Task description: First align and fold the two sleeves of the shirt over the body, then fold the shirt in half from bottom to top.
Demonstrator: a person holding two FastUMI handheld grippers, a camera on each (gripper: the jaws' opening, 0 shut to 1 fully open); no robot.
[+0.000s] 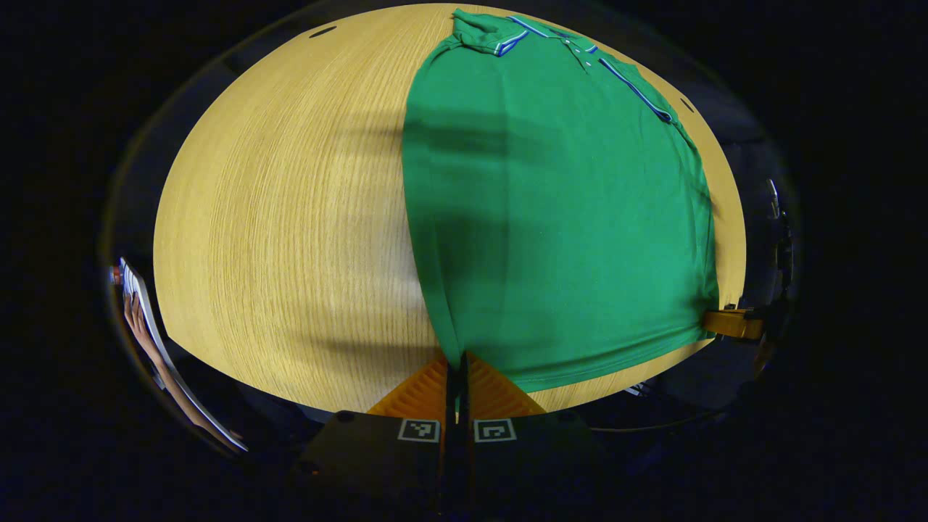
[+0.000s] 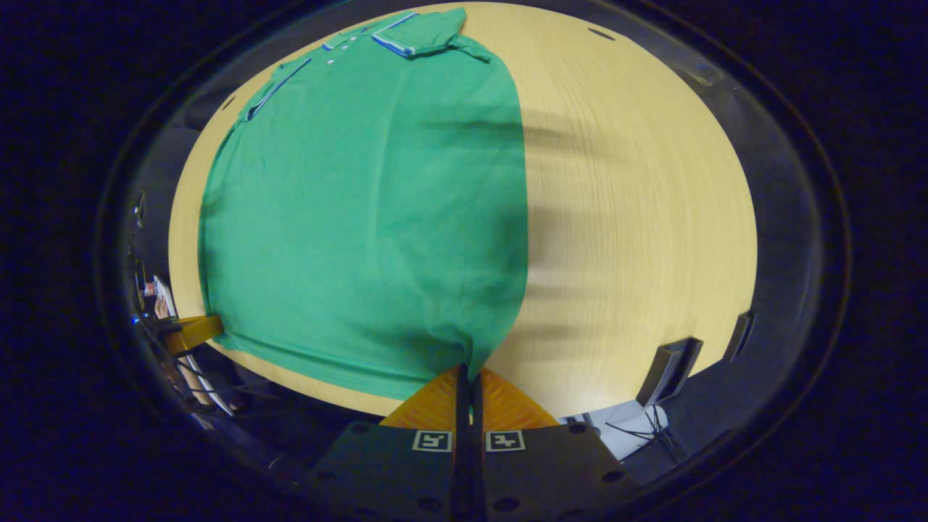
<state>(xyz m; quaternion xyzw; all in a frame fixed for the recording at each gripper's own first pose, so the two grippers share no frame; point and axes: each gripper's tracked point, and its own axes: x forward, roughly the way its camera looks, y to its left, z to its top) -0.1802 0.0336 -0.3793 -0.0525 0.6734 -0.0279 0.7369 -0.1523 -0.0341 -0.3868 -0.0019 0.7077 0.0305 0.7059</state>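
Left gripper view, bottom centre: left gripper [image 1: 458, 362] pinches one hem corner of the shirt [image 1: 558, 217] — right gripper [image 2: 467, 373] clamps the other; raise both evenly toward the collar [image 1: 507, 36] — hem taut, table [image 1: 290, 217] edge parallel.

No legible text or numbers — not on any surface.

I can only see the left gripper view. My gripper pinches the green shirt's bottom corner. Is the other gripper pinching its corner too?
Observer: Yes. In the right gripper view, the right gripper is shut on the shirt at the other bottom corner.
Operator: What's next to the shirt over there?
Observer: Bare wooden table.
Operator: Anything at its edge?
Observer: A dark piece sits at the near edge.
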